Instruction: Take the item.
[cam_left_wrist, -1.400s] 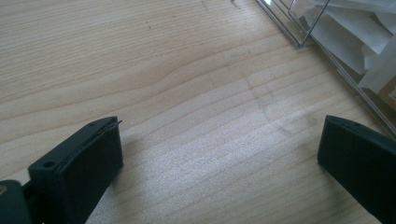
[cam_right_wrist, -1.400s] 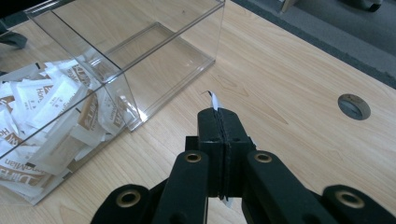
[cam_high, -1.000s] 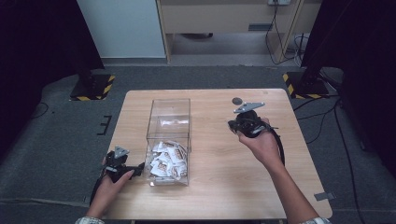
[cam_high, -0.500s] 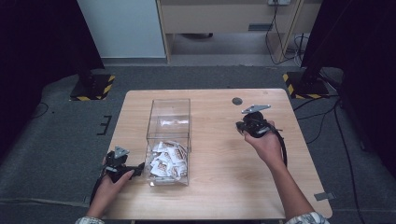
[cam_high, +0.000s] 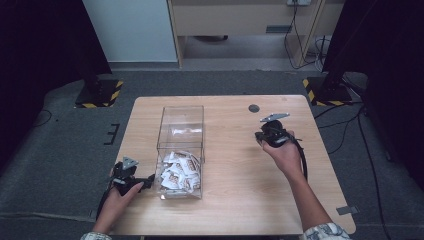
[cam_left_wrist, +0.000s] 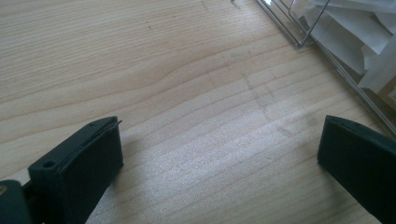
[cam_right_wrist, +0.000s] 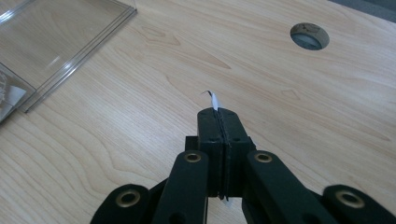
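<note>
While the person's left hand (cam_high: 116, 196) rests at the near left corner of the wooden surface (cam_high: 235, 200), the left gripper (cam_high: 131, 181) it holds lies low over the wood with its jaws wide apart and nothing between them; in the left gripper view bare wood grain runs between the two black jaws. Just beside it to the right stands a clear plastic box (cam_high: 180, 120), open on top, its corner edging into the left gripper view. A heap of small white packets (cam_high: 177, 170) fills the near end of the box, while the far end is see-through down to the wood.

Further right, well apart from the box, the right hand (cam_high: 286, 155) holds the right gripper (cam_high: 272, 134) above the surface. Its jaws are pressed together on a thin white packet (cam_right_wrist: 214, 100), of which only a narrow edge sticks out past the tips in the right gripper view. Beyond it, toward the far edge, sits a round cable hole (cam_high: 254, 108) in the wood.
</note>
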